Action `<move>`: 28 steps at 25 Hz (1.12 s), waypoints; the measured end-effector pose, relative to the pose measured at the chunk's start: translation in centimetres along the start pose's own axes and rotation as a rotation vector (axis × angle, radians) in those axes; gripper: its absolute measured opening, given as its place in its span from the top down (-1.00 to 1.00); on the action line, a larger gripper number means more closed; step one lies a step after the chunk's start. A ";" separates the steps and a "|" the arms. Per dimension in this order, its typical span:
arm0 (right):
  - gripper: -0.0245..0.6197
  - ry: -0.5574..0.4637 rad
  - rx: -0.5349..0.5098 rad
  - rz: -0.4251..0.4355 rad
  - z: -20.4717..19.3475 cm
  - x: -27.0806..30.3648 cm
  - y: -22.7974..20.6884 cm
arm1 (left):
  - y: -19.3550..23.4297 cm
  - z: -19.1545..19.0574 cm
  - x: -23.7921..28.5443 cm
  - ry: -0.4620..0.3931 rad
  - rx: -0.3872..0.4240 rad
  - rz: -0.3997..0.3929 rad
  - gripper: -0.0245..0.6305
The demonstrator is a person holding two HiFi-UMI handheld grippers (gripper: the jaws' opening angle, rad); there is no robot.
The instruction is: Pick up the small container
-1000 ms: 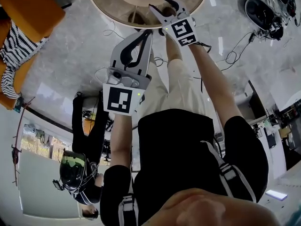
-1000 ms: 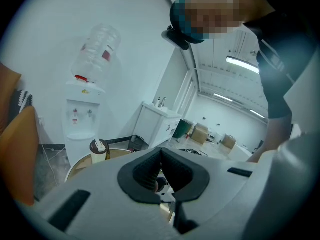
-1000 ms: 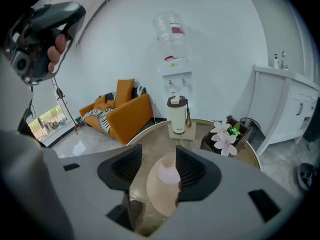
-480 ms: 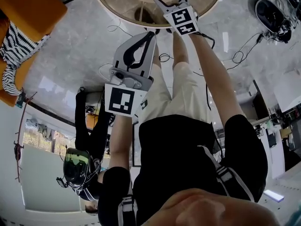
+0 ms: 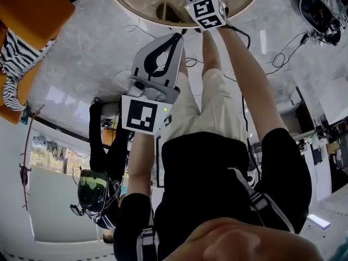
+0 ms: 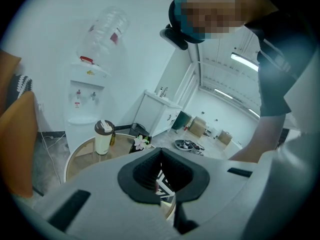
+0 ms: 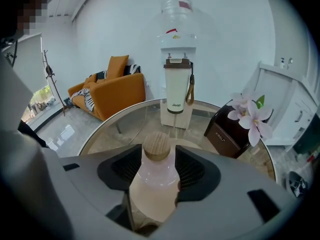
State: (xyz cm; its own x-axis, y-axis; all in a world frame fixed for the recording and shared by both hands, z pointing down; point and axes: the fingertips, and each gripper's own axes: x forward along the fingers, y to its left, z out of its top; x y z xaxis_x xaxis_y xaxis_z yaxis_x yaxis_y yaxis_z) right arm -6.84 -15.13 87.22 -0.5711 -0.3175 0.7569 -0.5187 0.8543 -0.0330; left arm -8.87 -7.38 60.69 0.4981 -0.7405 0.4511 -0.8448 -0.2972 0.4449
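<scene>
I judge the grasp stage to be in hand. My right claw (image 7: 159, 170) has the small container (image 7: 155, 186) between its jaws. It is a squat, pale pink frosted bottle with rounded shoulders and a round, wood-grained stopper (image 7: 157, 146). The ribbed black pads meet the bottle on both sides just below the neck, so I read the claw as closed on it.

The bottle stands at the near part of the round glass surface (image 7: 112, 126). Its base is hidden behind the claw body, so I cannot tell whether it has left the glass. The next move is a straight, slow lift: smooth frosted walls and curved shoulders could slip in the pads.

Further back are a tall cream travel tumbler (image 7: 177, 91) with a brown lid and strap, and to the right a dark brown box (image 7: 227, 131) with a pink artificial flower (image 7: 251, 115). Neither is touching the bottle.

My left claw (image 6: 161, 176) hangs clear of the surface, its jaws together on nothing.
</scene>
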 end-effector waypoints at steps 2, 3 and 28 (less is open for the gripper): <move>0.29 -0.003 -0.004 -0.008 0.3 0.2 -0.2 | 0.2 -0.2 0.0 0.006 -0.002 -0.001 0.87; 0.29 -0.006 -0.006 -0.011 0.4 0.2 -0.2 | 0.4 -0.2 0.0 0.007 -0.005 0.000 0.87; 0.49 -0.057 0.161 0.017 2.3 -4.0 -1.3 | -0.6 0.4 0.7 0.018 -0.004 -0.003 0.87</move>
State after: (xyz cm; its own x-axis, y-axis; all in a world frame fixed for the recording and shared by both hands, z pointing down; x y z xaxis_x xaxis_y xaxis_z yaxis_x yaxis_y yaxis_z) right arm -5.33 -15.92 82.75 -0.6136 -0.3300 0.7174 -0.6013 0.7841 -0.1537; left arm -8.10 -7.92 60.45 0.5042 -0.7285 0.4637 -0.8424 -0.2968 0.4497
